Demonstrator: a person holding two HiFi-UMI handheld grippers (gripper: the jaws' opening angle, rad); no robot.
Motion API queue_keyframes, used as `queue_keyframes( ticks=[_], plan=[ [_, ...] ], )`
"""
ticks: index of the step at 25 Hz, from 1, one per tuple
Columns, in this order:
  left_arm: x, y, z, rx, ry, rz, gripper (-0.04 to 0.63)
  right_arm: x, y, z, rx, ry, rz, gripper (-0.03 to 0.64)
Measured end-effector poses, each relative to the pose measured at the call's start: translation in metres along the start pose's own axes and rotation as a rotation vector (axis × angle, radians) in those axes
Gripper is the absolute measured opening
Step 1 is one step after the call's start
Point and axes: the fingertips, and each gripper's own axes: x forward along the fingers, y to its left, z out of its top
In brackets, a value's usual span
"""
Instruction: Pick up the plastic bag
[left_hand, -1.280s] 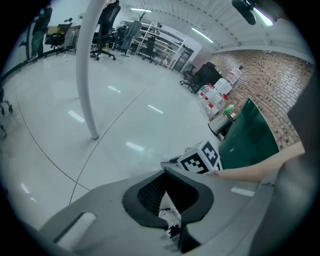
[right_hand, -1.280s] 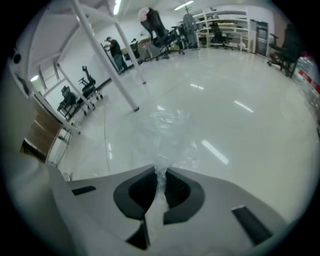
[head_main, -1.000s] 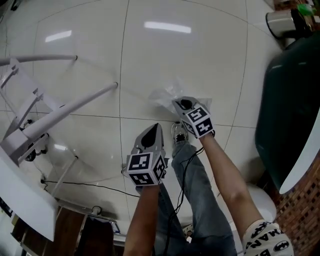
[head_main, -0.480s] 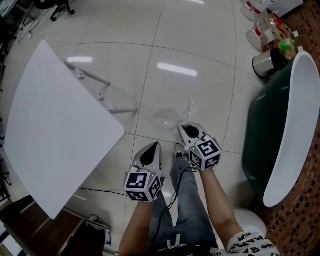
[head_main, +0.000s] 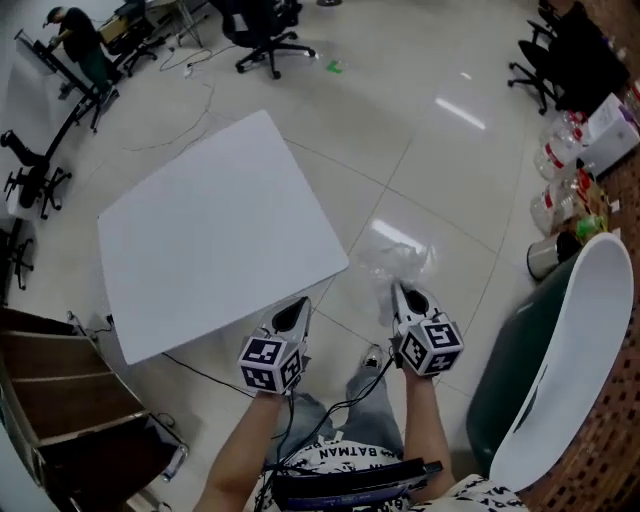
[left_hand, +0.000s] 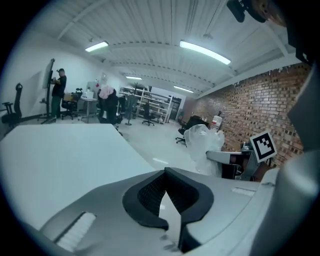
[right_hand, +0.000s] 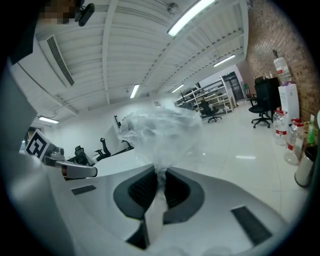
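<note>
Left claw (left_hand: 166, 172) closed, tips together, nothing in it. Right claw (right_hand: 159, 172) pinched tight on the neck of the clear plastic bag (right_hand: 160, 132). The bag billows just past its tips, clear of the tiled floor (head_main: 450, 150). White counter (head_main: 220, 230) lies beyond the left claw.

right gripper (head_main: 405, 297) and left gripper (head_main: 291, 316) risen from floor; plastic bag (head_main: 395, 262) lifted beside table (head_main: 220, 230) top.

The large white square tabletop (head_main: 220, 230) stands close on my left and bars that side. On my right a dark green tub with a white rim (head_main: 600, 300) and a cylindrical metal bin (head_main: 545, 257) crowd in; between them I see open pale tiled floor (head_main: 440, 150) ahead.
</note>
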Motion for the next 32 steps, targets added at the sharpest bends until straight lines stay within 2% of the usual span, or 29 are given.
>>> queue_keyframes(
  ticks=[3,7,11,15,20,23,32],
  plan=[
    [-0.058,0.031,0.019,-0.014,-0.046,0.078,0.002,0.0,0.047,0.031,-0.031,-0.022,0.049,0.014],
    [-0.126,0.073,0.036,-0.048,-0.141,0.197,0.002,0.011,0.114,0.069,-0.136,-0.05,0.14,0.014],
    [-0.178,0.095,0.043,-0.093,-0.231,0.278,0.002,0.014,0.166,0.075,-0.232,-0.042,0.199,0.014],
    [-0.212,0.111,0.05,-0.121,-0.307,0.321,0.002,0.02,0.212,0.072,-0.293,-0.039,0.252,0.014],
    [-0.233,0.125,0.037,-0.148,-0.323,0.334,0.002,0.025,0.258,0.052,-0.27,-0.035,0.291,0.012],
    [-0.241,0.133,0.032,-0.145,-0.313,0.35,0.002,0.031,0.282,0.049,-0.304,-0.029,0.327,0.012],
    [-0.257,0.152,0.025,-0.136,-0.294,0.371,0.003,0.037,0.306,0.053,-0.293,-0.039,0.35,0.012]
  ],
)
